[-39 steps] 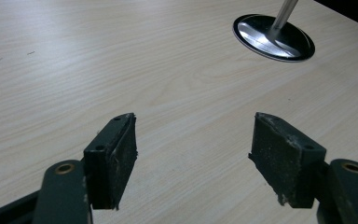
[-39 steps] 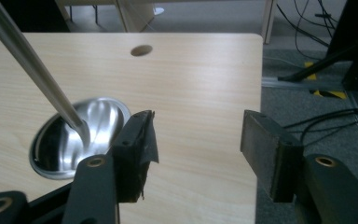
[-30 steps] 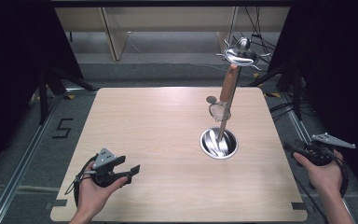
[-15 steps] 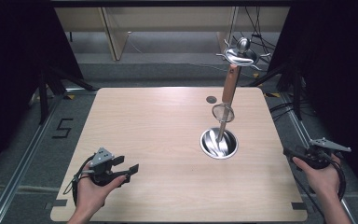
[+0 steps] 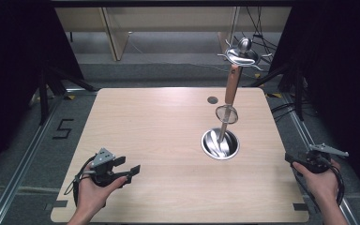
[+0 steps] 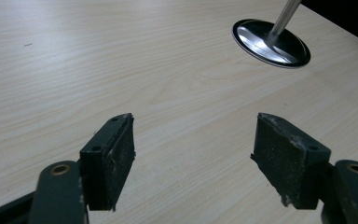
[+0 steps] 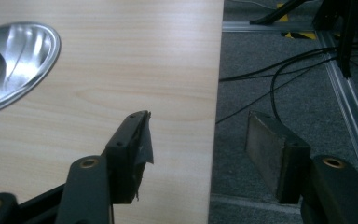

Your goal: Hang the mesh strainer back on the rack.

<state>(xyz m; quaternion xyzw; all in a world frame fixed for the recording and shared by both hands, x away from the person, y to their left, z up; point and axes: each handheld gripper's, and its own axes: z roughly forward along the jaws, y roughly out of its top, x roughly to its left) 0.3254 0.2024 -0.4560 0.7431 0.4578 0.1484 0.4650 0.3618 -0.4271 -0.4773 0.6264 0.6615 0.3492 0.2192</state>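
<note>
A metal stand rises from a shiny round base [image 5: 220, 143] on the right half of the wooden table [image 5: 159, 126]. Its thin rod carries a small round wire piece [image 5: 226, 114], then a brown shaft [image 5: 232, 86] with hooks and metal ware on top [image 5: 242, 53]. My left gripper [image 5: 127, 166] rests open near the table's front left, nothing between its jaws [image 6: 193, 154]. The base [image 6: 270, 44] lies ahead of it to the right. My right gripper [image 5: 291, 159] hangs just off the table's right edge. Its jaws have just been opening and stand open and empty [image 7: 198, 140], straddling the table's edge.
A dark round hole [image 5: 212, 100] sits in the table behind the stand. Grey carpet with black cables [image 7: 279, 74] and a metal rail [image 7: 349, 112] lies beyond the right edge. Tripod legs and wooden furniture stand behind the table.
The right hand has sunk a little beside the table's right edge. The left hand and the stand have kept still.
</note>
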